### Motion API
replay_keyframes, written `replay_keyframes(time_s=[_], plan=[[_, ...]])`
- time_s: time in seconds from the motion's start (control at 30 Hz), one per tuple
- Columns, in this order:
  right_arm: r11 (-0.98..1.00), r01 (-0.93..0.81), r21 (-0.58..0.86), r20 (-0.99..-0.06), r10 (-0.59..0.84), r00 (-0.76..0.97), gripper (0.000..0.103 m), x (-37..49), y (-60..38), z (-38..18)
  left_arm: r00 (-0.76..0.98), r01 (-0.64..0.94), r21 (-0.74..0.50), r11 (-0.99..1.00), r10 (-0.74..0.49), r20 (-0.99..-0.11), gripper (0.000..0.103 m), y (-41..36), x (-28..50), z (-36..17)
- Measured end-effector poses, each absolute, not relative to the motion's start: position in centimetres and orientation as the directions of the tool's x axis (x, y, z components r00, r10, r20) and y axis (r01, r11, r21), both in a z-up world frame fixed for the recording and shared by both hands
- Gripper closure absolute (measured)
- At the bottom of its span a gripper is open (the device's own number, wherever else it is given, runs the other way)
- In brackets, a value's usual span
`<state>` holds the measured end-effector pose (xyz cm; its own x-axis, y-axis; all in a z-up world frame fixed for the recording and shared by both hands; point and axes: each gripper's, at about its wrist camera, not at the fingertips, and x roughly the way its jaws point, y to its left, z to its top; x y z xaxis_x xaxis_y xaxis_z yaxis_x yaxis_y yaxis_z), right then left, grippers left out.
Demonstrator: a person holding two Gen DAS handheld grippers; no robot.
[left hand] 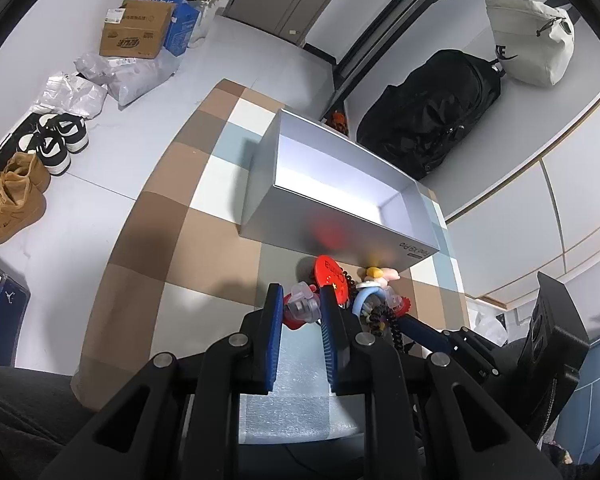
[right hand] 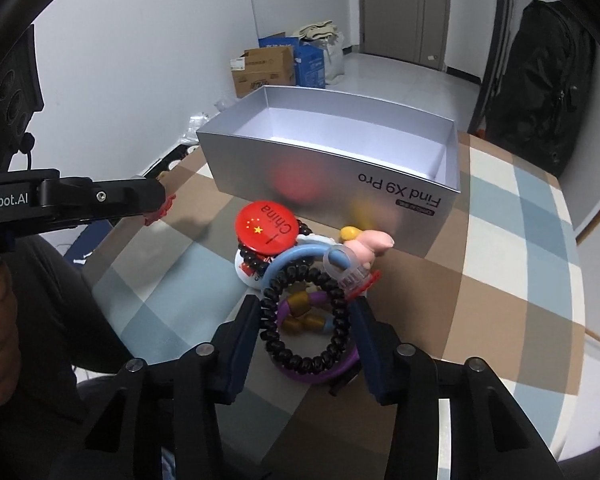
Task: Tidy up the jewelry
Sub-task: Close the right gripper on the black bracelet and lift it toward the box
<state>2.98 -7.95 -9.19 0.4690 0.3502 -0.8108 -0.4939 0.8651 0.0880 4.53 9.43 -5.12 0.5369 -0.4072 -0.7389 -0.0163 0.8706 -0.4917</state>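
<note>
A pile of trinkets lies on the checked tablecloth in front of an open silver box (right hand: pixel 332 168), also in the left wrist view (left hand: pixel 332 184). The pile holds a red round China badge (right hand: pixel 265 227), a black coil hair tie (right hand: pixel 300 320), a blue ring (right hand: pixel 296 260), a purple band, and a pink figure (right hand: pixel 370 242). My left gripper (left hand: pixel 298 308) is shut on a clear plastic ring with a red part (left hand: pixel 300 306), held left of the pile. My right gripper (right hand: pixel 306 320) is open, its jaws on either side of the black coil hair tie.
The checked table (left hand: pixel 148 216) ends at a rounded edge on the left. Shoes (left hand: pixel 56 140), plastic bags and cardboard boxes (left hand: pixel 136 30) lie on the floor. A black bag (left hand: pixel 432 120) and a white bag hang at the right.
</note>
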Motion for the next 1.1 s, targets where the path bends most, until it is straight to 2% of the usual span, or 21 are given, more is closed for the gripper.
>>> replay_keyframes(time_s=[0.27, 0.6, 1.1], plan=[[0.858, -0.487, 0.164, -0.783, 0.413, 0.465, 0.061, 2.5, -8.7, -7.8, 0.539, -0.023, -0.488, 0.873, -0.400, -0.741, 0.090, 9.4, 4.4, -5.2], [0.842, -0.469, 0.266, -0.696, 0.504, 0.511, 0.061, 2.6, -10.6, -4.4, 0.566, 0.024, -0.480, 0.877, -0.407, -0.717, 0.090, 8.1, 5.0, -3.4], [0.830, -0.481, 0.283, -0.644, 0.536, 0.546, 0.061, 9.1, -11.8, -0.3, 0.577, 0.089, -0.432, 0.897, -0.400, -0.712, 0.090, 5.9, 10.5, -0.9]])
